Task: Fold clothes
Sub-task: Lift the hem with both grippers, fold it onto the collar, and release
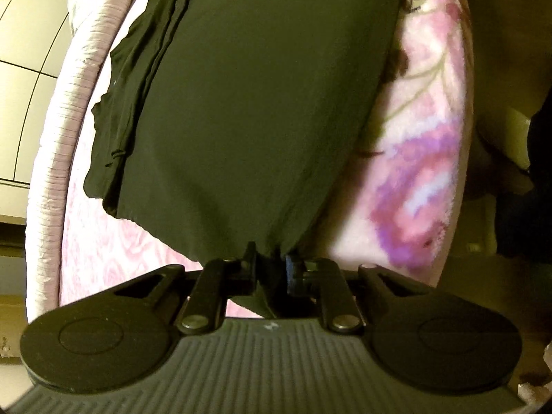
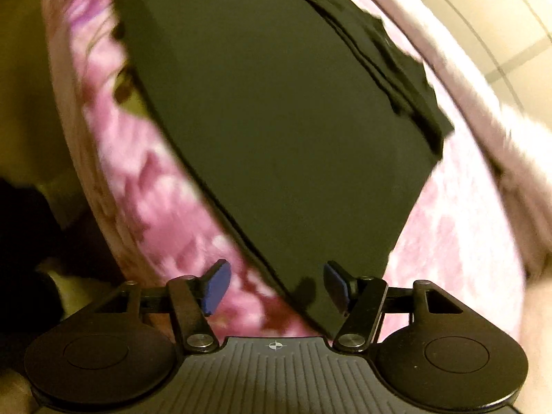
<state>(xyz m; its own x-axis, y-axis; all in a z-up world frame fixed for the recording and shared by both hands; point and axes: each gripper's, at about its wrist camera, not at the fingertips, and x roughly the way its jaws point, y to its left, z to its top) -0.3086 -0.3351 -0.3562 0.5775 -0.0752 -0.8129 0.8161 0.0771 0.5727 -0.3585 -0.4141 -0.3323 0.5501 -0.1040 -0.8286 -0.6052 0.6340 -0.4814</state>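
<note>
A black garment lies spread on a pink flowered blanket, with a bunched folded strip along its left side in the left wrist view. My left gripper is shut on the garment's near edge, cloth pinched between the pads. In the right wrist view the same garment lies flat, its near corner reaching between the fingers. My right gripper is open, blue pads apart, straddling that corner just above the blanket.
The blanket covers a bed with a pale ribbed edge. A tiled floor lies beyond it, also seen in the right wrist view. Dark items sit off the bed's other side.
</note>
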